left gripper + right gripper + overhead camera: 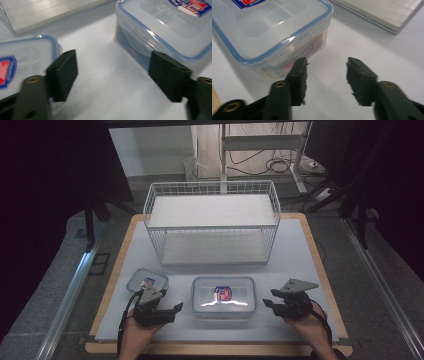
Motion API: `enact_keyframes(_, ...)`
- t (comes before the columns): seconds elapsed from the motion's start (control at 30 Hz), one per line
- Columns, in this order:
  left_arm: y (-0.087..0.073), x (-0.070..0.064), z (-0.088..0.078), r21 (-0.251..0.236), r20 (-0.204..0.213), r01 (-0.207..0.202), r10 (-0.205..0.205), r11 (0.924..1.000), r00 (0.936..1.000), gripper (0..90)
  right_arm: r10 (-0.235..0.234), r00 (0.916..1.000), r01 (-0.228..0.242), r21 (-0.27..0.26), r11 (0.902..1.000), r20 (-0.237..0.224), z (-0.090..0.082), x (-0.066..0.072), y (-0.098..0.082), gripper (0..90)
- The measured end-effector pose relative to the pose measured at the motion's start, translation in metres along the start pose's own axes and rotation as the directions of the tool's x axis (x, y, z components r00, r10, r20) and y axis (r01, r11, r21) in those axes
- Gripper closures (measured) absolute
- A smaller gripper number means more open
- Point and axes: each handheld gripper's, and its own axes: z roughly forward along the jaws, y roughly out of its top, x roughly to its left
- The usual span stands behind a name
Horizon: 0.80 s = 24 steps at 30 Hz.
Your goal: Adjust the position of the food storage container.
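Observation:
A large clear lidded container (223,296) with a blue seal and a red-and-blue label sits at the front middle of the white mat (300,260). A smaller matching container (147,281) lies to its left. My left gripper (174,311) is open in the gap between the two, nothing between its jaws. In the left gripper view (112,72) the small container (22,62) is by the left jaw and the large one (162,27) by the right. My right gripper (268,299) is open just right of the large container (269,30), jaws (327,67) empty over bare mat.
A white wire rack (212,222) with two shelves stands at the back middle of the mat; its lower shelf edge (387,12) appears in the right gripper view. The mat lies on a wooden board (327,285). A desk frame and cables lie on the floor beyond.

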Motion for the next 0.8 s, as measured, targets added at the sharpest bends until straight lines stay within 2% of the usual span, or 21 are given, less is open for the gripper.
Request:
enact_keyframes(0.07, -0.005, -0.002, -0.002, 0.016, -0.012, -0.012, 0.012, 0.9998, 0.9998, 12.5, 0.005, 1.0, -0.005, -0.007, 1.0, -0.007, -0.001, 0.0, -0.002, 43.6)
enact_keyframes(0.27, -0.017, -0.006, -0.008, 0.028, -0.021, -0.09, 0.09, 0.9956, 0.9957, 4.7, 0.012, 0.9999, -0.012, -0.029, 0.9995, -0.001, -0.002, -0.005, -0.009, 22.8)
enact_keyframes(0.33, -0.019, -0.009, -0.008, 0.024, -0.023, -0.109, 0.11, 0.9937, 0.9937, 3.9, 0.017, 0.9998, -0.017, -0.023, 0.9996, -0.008, -0.001, -0.006, -0.01, 17.9)
enact_keyframes(0.43, -0.022, -0.012, -0.007, 0.031, -0.025, -0.127, 0.127, 0.9915, 0.9916, 3.6, 0.037, 0.9988, -0.038, -0.043, 0.9984, -0.034, 0.002, -0.007, -0.01, 9.2)
enact_keyframes(0.5, -0.021, -0.013, -0.006, 0.04, -0.037, -0.138, 0.14, 0.9896, 0.9895, 3.5, 0.014, 0.9996, -0.015, -0.04, 0.9991, -0.025, 0.003, -0.005, -0.01, 4.7)
enact_keyframes(0.57, -0.021, -0.014, -0.005, 0.046, -0.043, -0.14, 0.142, 0.9891, 0.9889, 3.1, -0.001, 0.9995, 0.0, -0.04, 0.9992, -0.031, 0.005, -0.004, -0.011, 3.4)
enact_keyframes(0.7, -0.022, -0.012, -0.005, 0.046, -0.055, -0.136, 0.138, 0.9897, 0.9889, 3.4, 0.017, 0.9987, -0.019, -0.033, 0.9993, -0.047, 0.007, -0.007, -0.012, 2.0)
enact_keyframes(0.8, -0.022, -0.009, -0.005, 0.045, -0.045, -0.122, 0.124, 0.9915, 0.9912, 4.4, 0.032, 0.998, -0.034, -0.028, 0.999, -0.054, 0.009, -0.009, -0.014, 2.0)
